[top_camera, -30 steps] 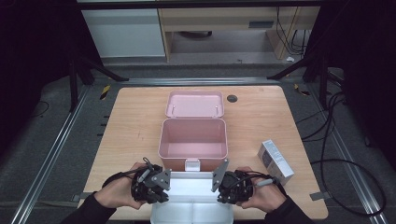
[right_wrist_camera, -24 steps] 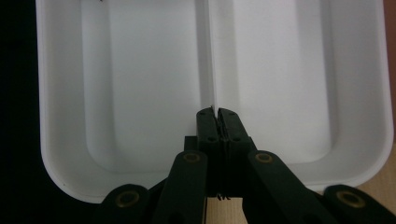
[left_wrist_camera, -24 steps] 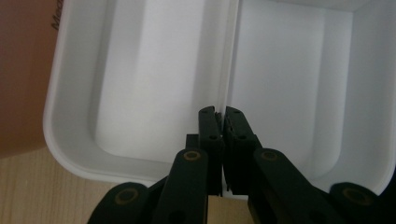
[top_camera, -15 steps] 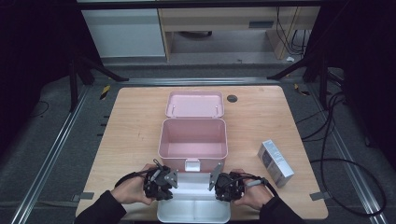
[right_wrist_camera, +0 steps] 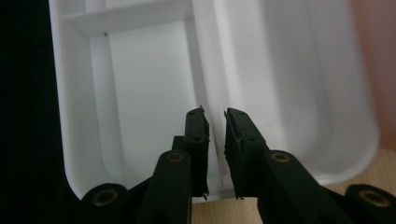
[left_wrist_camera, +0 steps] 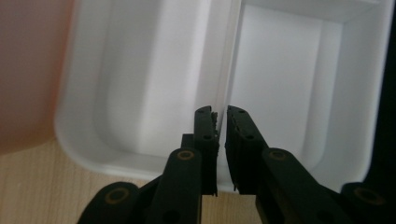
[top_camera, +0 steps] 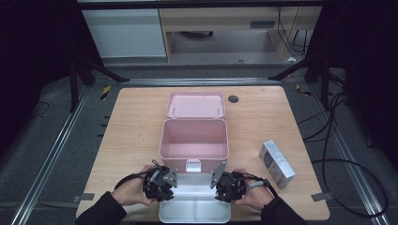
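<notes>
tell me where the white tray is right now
In the high view the white divided tray sits at the table's near edge, just in front of the open pink box, between the left gripper and the right gripper.

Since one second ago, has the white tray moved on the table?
Yes. The white tray now lies nearer the table's front edge, farther from the pink box, whose latch it had almost touched.

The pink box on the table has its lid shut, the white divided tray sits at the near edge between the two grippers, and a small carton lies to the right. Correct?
Not quite: the pink box is open, with its lid lying flat behind it, as the high view shows. The white divided tray does sit at the near edge between the left gripper and right gripper, and the small carton lies to the right.
</notes>
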`<act>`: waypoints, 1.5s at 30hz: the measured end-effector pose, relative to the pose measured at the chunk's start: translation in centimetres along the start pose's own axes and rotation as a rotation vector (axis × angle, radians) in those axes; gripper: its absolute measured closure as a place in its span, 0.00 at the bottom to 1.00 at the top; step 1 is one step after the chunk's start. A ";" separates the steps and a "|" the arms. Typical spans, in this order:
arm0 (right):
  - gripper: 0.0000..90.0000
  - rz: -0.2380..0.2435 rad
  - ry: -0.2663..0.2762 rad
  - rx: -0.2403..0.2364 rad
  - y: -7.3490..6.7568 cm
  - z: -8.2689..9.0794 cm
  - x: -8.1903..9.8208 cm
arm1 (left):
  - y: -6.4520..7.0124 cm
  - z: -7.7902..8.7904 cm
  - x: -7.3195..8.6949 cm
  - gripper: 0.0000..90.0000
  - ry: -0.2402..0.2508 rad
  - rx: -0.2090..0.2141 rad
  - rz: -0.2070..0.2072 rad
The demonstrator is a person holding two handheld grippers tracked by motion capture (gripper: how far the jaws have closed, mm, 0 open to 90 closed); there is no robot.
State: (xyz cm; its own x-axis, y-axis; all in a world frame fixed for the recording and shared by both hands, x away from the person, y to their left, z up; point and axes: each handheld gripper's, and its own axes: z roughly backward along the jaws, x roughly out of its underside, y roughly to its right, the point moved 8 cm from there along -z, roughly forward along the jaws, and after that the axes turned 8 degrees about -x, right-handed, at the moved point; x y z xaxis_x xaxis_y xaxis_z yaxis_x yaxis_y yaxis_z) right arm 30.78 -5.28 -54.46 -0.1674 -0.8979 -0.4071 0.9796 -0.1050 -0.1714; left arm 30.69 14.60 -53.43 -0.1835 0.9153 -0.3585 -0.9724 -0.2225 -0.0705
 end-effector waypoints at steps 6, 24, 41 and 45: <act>0.75 -0.093 0.122 0.073 0.5 2.8 0.0 | -1.1 2.5 1.5 0.76 0.051 -0.074 0.091; 0.54 -0.385 0.379 0.373 6.5 12.6 2.0 | -9.3 5.0 5.6 0.31 0.181 -0.357 0.541; 0.42 -0.580 0.415 0.529 9.9 15.5 7.4 | -12.7 5.0 8.2 0.27 0.282 -0.511 0.767; 0.38 -0.599 0.386 0.518 9.8 15.0 8.7 | -12.7 4.7 8.6 0.26 0.271 -0.505 0.776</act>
State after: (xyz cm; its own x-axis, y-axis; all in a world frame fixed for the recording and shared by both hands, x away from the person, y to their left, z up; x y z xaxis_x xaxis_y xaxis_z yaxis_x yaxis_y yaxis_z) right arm 40.55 -20.55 -46.22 -0.6034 -0.4322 -0.6701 0.6267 -0.7767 -0.0634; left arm 40.79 26.91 -51.20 -0.6479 0.3580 -0.6724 -0.4057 -0.9092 -0.0932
